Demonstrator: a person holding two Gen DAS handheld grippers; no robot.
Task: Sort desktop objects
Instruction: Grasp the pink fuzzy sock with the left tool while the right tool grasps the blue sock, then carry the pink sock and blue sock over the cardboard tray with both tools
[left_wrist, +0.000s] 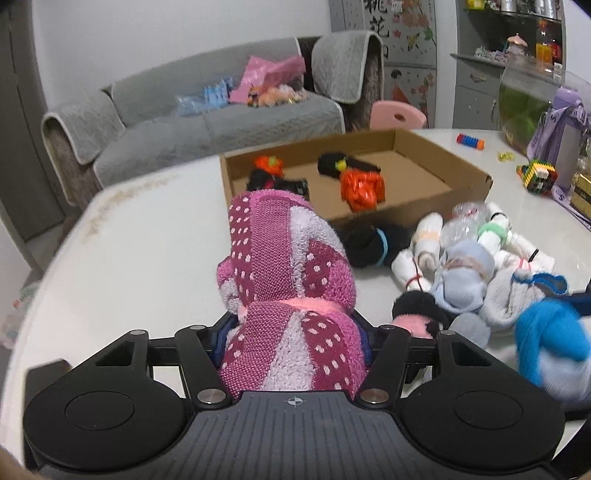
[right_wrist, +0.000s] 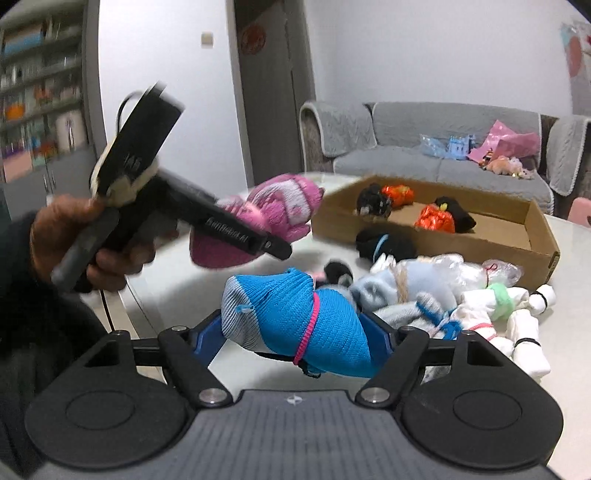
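My left gripper (left_wrist: 295, 332) is shut on a pink dotted sock bundle (left_wrist: 284, 280) and holds it above the white table; the bundle also shows in the right wrist view (right_wrist: 273, 218). My right gripper (right_wrist: 299, 332) is shut on a blue and grey sock bundle (right_wrist: 295, 317) tied with a pink band, lifted over the table; it also shows blurred in the left wrist view (left_wrist: 550, 343). A cardboard tray (left_wrist: 461, 162) holds two black and orange bundles (left_wrist: 362, 188). A pile of white, light blue and black bundles (left_wrist: 469, 258) lies in front of the tray.
The tray also shows in the right wrist view (right_wrist: 532, 243). A fish bowl (left_wrist: 532, 99), a purple bottle (left_wrist: 565, 133) and toy bricks (left_wrist: 537, 175) stand at the table's far right. A grey sofa (left_wrist: 221, 122) is behind the table.
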